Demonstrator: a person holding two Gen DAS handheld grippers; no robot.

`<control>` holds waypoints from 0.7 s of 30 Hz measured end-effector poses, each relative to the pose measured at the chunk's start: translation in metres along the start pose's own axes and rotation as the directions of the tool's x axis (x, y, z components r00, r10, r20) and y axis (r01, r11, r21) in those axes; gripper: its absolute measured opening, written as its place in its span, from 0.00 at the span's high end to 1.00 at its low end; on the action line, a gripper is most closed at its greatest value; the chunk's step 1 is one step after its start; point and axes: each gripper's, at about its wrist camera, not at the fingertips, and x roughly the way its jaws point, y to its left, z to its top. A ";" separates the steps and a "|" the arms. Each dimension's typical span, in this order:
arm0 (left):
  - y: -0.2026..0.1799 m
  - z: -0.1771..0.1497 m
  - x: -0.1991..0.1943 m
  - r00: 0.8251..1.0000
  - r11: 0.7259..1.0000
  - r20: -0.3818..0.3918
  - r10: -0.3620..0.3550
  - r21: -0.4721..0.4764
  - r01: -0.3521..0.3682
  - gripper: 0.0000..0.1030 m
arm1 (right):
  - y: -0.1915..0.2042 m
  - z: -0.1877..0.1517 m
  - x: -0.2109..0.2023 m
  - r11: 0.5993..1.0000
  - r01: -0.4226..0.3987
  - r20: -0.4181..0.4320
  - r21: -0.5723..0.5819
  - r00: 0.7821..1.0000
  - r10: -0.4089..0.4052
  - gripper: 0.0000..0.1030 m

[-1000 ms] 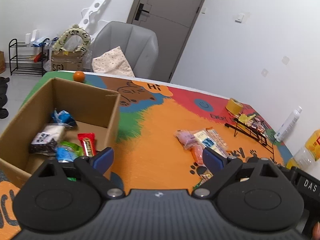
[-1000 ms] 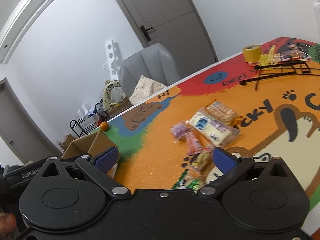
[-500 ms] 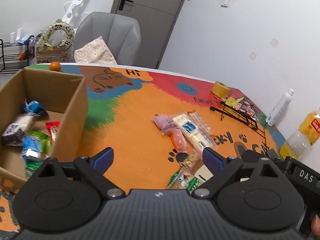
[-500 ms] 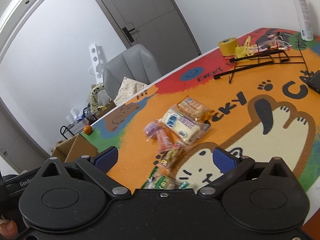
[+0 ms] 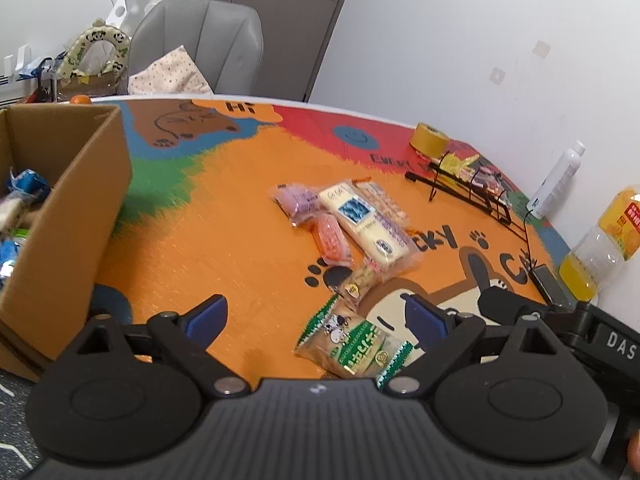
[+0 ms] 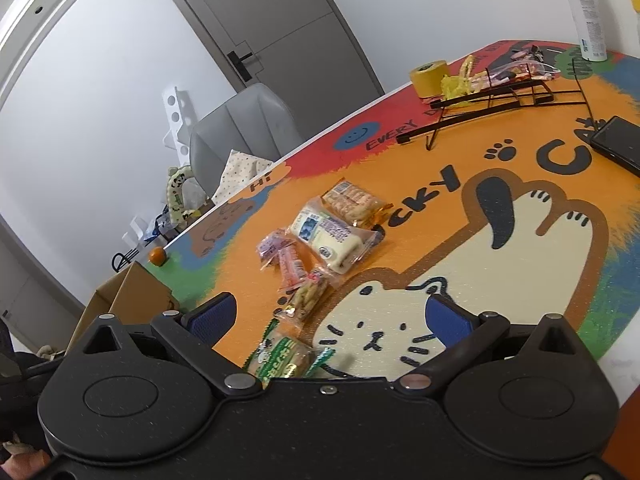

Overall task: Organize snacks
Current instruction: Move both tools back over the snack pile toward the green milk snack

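1. Left tongs [image 5: 316,316], right tongs [image 6: 334,314]: both spread wide, empty.
2. Cardboard box [image 5: 76,216], left of left tongs, holds several snacks.
3. Remaining: green packet [image 5: 354,346] between left tips; others just ahead on desk [image 5: 240,248].

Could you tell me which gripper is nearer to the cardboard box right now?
Left. The left gripper hangs open just beside the cardboard box; the right gripper, also open, sits farther off, over the cat drawing.
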 end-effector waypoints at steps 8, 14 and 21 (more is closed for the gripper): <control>-0.022 -0.012 0.016 0.999 0.998 -0.049 -0.015 0.065 0.018 0.08 | -0.016 -0.002 0.005 1.000 0.000 -0.014 0.027 1.000 0.001 0.00; -0.028 -0.019 0.036 0.995 0.997 -0.100 -0.018 0.077 0.026 0.08 | -0.025 -0.004 0.010 0.999 -0.001 -0.030 0.038 1.000 0.002 0.00; -0.031 -0.024 0.052 0.990 0.996 -0.141 -0.030 0.085 0.042 0.08 | -0.032 -0.006 0.020 0.999 0.008 -0.051 0.054 0.999 -0.005 0.00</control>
